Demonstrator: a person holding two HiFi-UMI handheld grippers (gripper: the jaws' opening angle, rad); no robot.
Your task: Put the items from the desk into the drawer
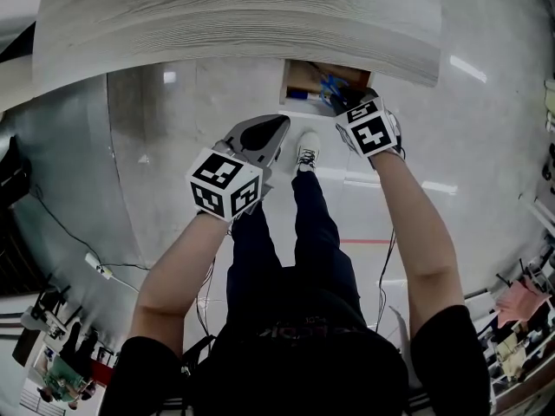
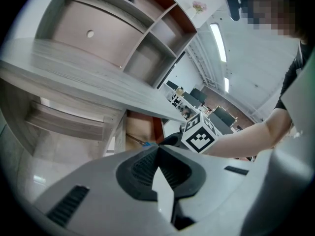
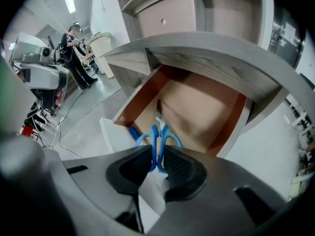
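Scissors (image 3: 158, 140) with blue handles are in my right gripper (image 3: 157, 157). Its jaws press on the two handle loops from either side, so they stand partly apart with the loops clamped between the pads. The blades point away toward 12 o'clock, over the open drawer (image 3: 206, 107). The scissors hang above the front part of the drawer. I cannot tell whether the tips touch its brown bottom.

At 10 o'clock of the handles, just inside the drawer's white front, lies a dark blue thing (image 3: 133, 132). Too little of it shows for me to name it.

The drawer is pulled out from under the grey wood counter (image 3: 221, 53), whose edge runs across above it. Open shelves (image 3: 162, 14) rise from the counter farther back.

In the head view, my left gripper (image 1: 260, 137) is at 8 o'clock of the right one. It is out over the shiny grey floor (image 1: 156, 163), apart from the drawer and short of the counter's edge. Its jaws are closed together with nothing between them. In the left gripper view, the right gripper's marker cube shows at 1 o'clock of the tips.

A white shoe (image 1: 306, 150) stands on the floor between the two grippers, below the drawer's front.

Far off at 10 o'clock in the right gripper view, a person (image 3: 74, 45) stands among other gear.
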